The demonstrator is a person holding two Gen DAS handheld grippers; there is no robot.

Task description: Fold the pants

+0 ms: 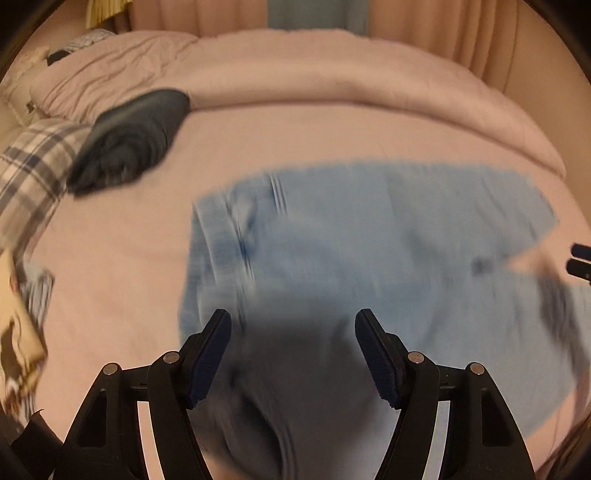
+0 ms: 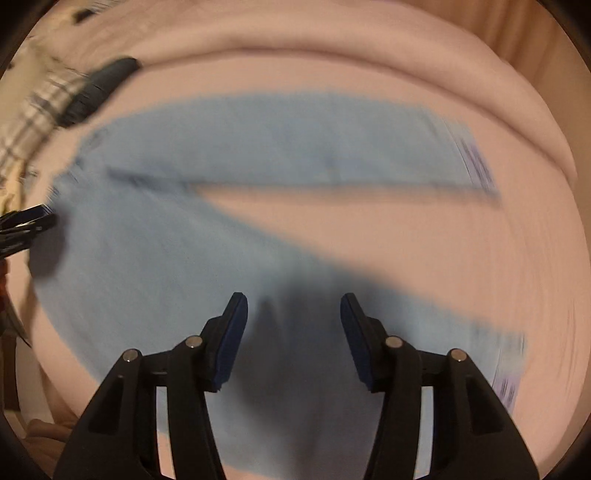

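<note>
Light blue pants (image 1: pixel 369 236) lie spread flat on a pink bed sheet (image 1: pixel 110 258), waistband to the left and legs running right. In the right wrist view the pants (image 2: pixel 184 236) show both legs parted in a V, hems at the right. My left gripper (image 1: pixel 293 317) is open and empty above the waist end. My right gripper (image 2: pixel 293 301) is open and empty above the near leg. The left gripper also shows at the left edge of the right wrist view (image 2: pixel 37 219), and the right gripper at the right edge of the left wrist view (image 1: pixel 581 260). Both views are motion-blurred.
A dark folded garment (image 1: pixel 129 140) lies at the back left by a plaid pillow (image 1: pixel 33 173). A bunched pink duvet (image 1: pixel 295 74) runs along the far side of the bed, with curtains (image 1: pixel 443 29) behind it.
</note>
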